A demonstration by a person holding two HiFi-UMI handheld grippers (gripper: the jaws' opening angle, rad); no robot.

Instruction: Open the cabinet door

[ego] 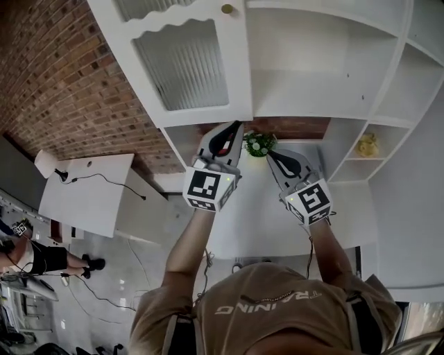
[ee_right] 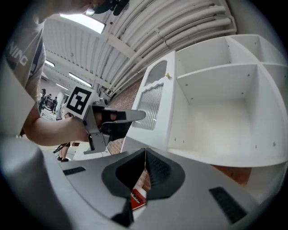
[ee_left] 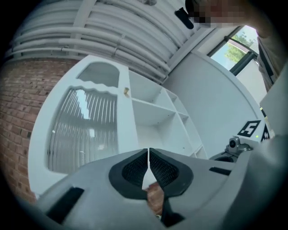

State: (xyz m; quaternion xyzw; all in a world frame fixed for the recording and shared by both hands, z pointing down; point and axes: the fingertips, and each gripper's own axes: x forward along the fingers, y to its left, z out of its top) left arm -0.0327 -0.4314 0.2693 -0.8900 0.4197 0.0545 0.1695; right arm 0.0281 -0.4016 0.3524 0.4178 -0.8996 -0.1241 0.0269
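Observation:
The white cabinet door [ego: 184,62] with ribbed glass and a small gold knob [ego: 227,9] stands swung out to the left, so the bare white shelf compartment [ego: 312,62] beside it is exposed. My left gripper [ego: 236,126] is shut and empty, its tip just under the door's lower right corner. To its right, my right gripper [ego: 271,154] is also shut and empty, below the shelf. In the left gripper view the shut jaws [ee_left: 148,155] point at the door [ee_left: 85,126] and knob [ee_left: 126,91]. The right gripper view shows its jaws [ee_right: 145,155] shut, with the door [ee_right: 153,105] ahead.
A small green plant [ego: 259,143] sits on the lower shelf between the grippers. A yellow object [ego: 366,145] rests in a right-hand cubby. Brick wall [ego: 62,76] lies left of the cabinet, with a white table [ego: 87,191] and a person [ego: 28,256] beyond.

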